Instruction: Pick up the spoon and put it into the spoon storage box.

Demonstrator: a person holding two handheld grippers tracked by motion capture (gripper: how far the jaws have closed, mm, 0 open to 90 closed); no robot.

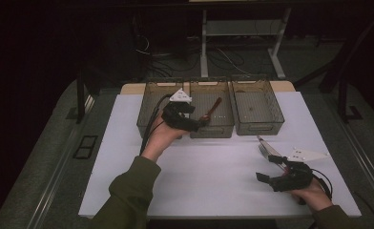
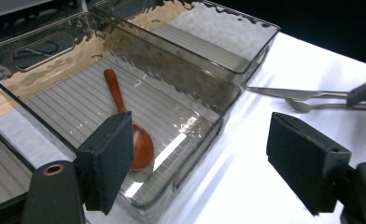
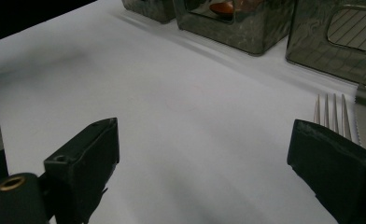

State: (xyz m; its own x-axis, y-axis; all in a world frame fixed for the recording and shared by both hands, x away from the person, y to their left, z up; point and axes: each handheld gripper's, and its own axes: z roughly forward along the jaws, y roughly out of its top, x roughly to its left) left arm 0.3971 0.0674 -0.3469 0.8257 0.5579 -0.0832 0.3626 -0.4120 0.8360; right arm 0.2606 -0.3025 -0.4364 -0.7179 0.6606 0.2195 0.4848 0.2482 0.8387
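A wooden spoon [image 2: 127, 126] is seen lying in the middle bin [image 2: 181, 70]. Jaws of left gripper [image 2: 197, 163] and right gripper [image 3: 204, 172] are spread, nothing gripped.

The high view looks forward and down from above the person's side, taking in the whole white table [image 1: 209, 176] and three bins [image 1: 212, 114] at its far edge. The left gripper view sits close over the middle bin [image 2: 139, 98], looking across it toward the fork [image 2: 321, 106] and knife [image 2: 288, 93]. The right gripper view rides low near the table [image 3: 172, 116], facing the bins [image 3: 237, 23]. Both gripper views share the spoon [image 2: 130, 130] and that cutlery.
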